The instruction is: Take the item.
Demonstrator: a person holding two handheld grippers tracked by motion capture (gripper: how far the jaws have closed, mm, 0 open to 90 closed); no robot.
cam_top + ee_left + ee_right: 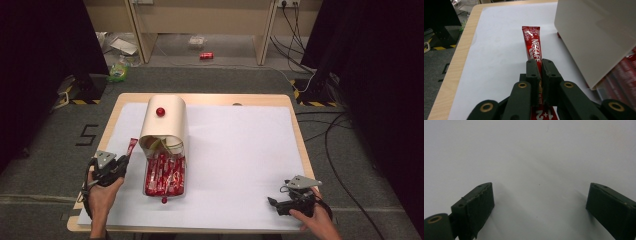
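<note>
Closest to the lens are my own left tongs (pixel 537 67), their black jaws pinched tight on a long, thin red foil coffee stick sachet (pixel 533 42) with white lettering. The sachet juts forward from the jaws, apparently just above the white paper sheet (pixel 499 57) that covers the pale wooden table (pixel 454 67). From the high view, my left tongs (pixel 122 161) hold it near the table's left edge, just beside the tall cream-coloured box with a rounded top and a small red knob (pixel 164 120). In front of that box lies a clear tray packed with more red sachets (pixel 165 175), just to the right of the stick I hold.

My right tongs (pixel 272 202) rest near the right front corner of the sheet, well apart from everything; in the right gripper view the jaws stand wide over bare paper, with nothing between them.

I judge I am moving this one stick between the tray and the table. The grip sits low on the sachet, so most of its length hangs free; it could swing or slip out if I turn my wrist sharply. The cream box is very near my left tongs, so a careless sweep to the right could knock it or catch the tray's edge and scatter the packed sticks. Foil is slippery, and squeezing harder might crease or burst it.
</note>
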